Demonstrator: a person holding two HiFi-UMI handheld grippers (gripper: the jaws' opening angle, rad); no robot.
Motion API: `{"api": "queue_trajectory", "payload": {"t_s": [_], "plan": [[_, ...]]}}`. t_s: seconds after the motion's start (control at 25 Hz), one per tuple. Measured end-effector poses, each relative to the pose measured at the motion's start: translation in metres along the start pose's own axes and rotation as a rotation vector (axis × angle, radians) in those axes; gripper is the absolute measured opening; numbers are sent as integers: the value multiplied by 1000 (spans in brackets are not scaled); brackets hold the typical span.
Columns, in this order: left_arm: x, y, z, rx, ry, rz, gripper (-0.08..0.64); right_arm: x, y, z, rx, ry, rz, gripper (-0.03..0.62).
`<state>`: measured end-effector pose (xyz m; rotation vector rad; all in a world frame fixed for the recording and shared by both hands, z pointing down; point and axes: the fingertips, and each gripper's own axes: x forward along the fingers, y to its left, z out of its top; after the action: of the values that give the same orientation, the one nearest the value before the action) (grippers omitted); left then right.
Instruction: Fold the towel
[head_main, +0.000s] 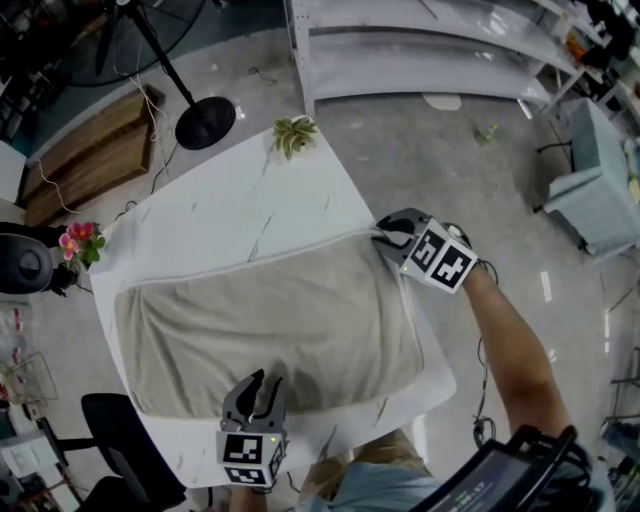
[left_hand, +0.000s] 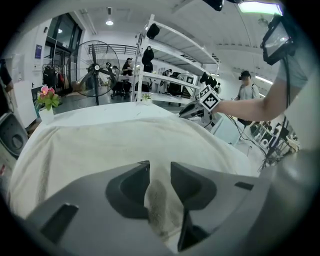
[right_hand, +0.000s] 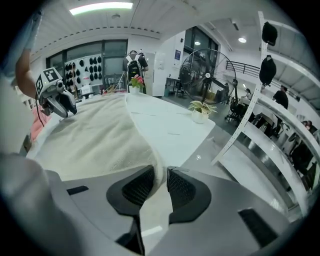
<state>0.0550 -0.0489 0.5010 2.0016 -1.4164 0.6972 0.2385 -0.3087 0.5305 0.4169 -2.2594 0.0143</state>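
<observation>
A beige towel (head_main: 270, 320) lies spread over a white marble table (head_main: 220, 215). At the towel's near edge, my left gripper (head_main: 258, 385) has a bunched fold of towel (left_hand: 157, 200) filling the gap between its jaws, which are shut on it (left_hand: 156, 172). My right gripper (head_main: 392, 240) is at the towel's far right corner, shut on the white-trimmed edge (right_hand: 159, 165), which stands up thin between the pads. Each gripper shows in the other's view: the right gripper (left_hand: 197, 107) beyond the towel, and the left gripper (right_hand: 57, 97) at the towel's other side.
A small potted plant (head_main: 294, 133) stands at the table's far corner and pink flowers (head_main: 80, 240) at its left corner. A fan base (head_main: 205, 123) and white shelving (head_main: 420, 50) stand beyond. A black chair (head_main: 125, 440) is at the near left.
</observation>
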Motion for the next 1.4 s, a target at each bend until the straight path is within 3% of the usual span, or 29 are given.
{"api": "queue_trajectory", "payload": {"t_s": [0.28,0.56,0.72,0.96,1.16,1.4], "plan": [[7,2,3,-16,-15,-7,133,-2,-12,-3,-8,6,-44,91],[-12,16,20,13,-117,-32,133,-50,-9,37,271,-190,-110,134],[-43,29,36,53,-196,-40,123,-91,17,50,409,-243,-178,147],[-86,61,60,97,-323,27,11,-120,90,-2,582,-142,-291,146],[-107,77,61,95,-372,45,9,-123,143,-70,754,-26,-371,146],[-114,78,50,112,-358,37,9,-113,176,-104,885,58,-379,185]]}}
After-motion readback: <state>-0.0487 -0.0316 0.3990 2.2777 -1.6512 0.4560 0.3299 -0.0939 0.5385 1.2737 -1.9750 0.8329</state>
